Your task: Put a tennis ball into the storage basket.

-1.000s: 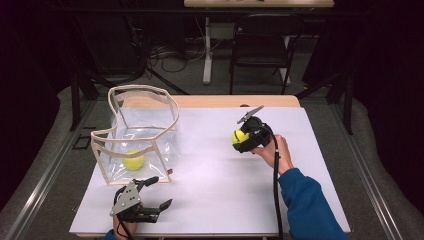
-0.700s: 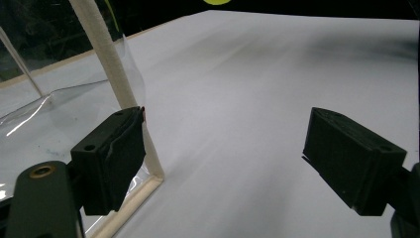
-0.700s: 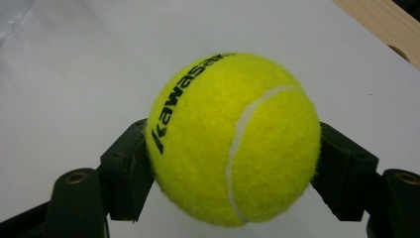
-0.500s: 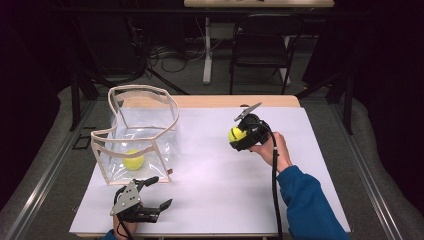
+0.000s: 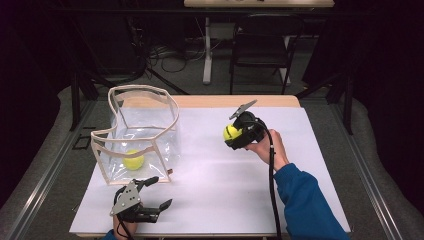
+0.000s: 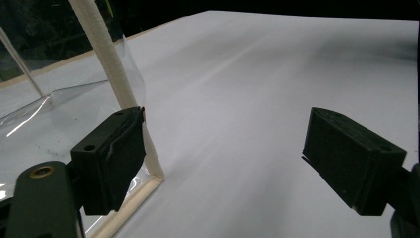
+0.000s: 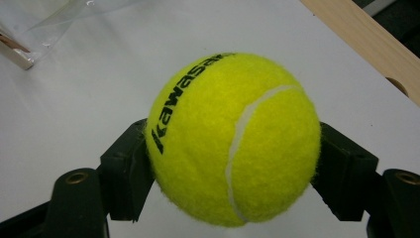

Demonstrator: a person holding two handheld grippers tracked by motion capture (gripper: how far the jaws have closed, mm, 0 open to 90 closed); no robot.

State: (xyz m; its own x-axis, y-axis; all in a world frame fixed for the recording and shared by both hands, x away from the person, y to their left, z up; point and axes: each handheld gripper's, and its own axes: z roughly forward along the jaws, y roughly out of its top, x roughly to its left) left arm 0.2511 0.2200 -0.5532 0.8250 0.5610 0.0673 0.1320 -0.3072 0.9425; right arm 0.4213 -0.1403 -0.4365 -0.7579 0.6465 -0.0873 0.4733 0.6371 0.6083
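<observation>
A yellow tennis ball (image 5: 230, 133) hangs above the white table top right of centre, and my right gripper (image 5: 233, 135) is shut on it. In the right gripper view the two black jaws press on both sides of this ball (image 7: 233, 139), which bears black lettering. A second tennis ball (image 5: 134, 160) lies inside a clear bag with cream trim (image 5: 141, 89) at the left. My left gripper (image 5: 159, 192) rests near the front edge, just in front of the bag. It is open with nothing between its jaws, and the bag's trim (image 6: 111, 64) stands beside one jaw.
A white sheet (image 5: 215, 180) covers the table, with a strip of bare wood (image 5: 235, 101) at the far edge. A dark chair (image 5: 260, 45) and cables stand on the floor beyond. A blue sleeve (image 5: 305, 205) comes in from the lower right.
My right gripper has drifted a little to the left with the ball in it. The left gripper and the bag have kept still.
</observation>
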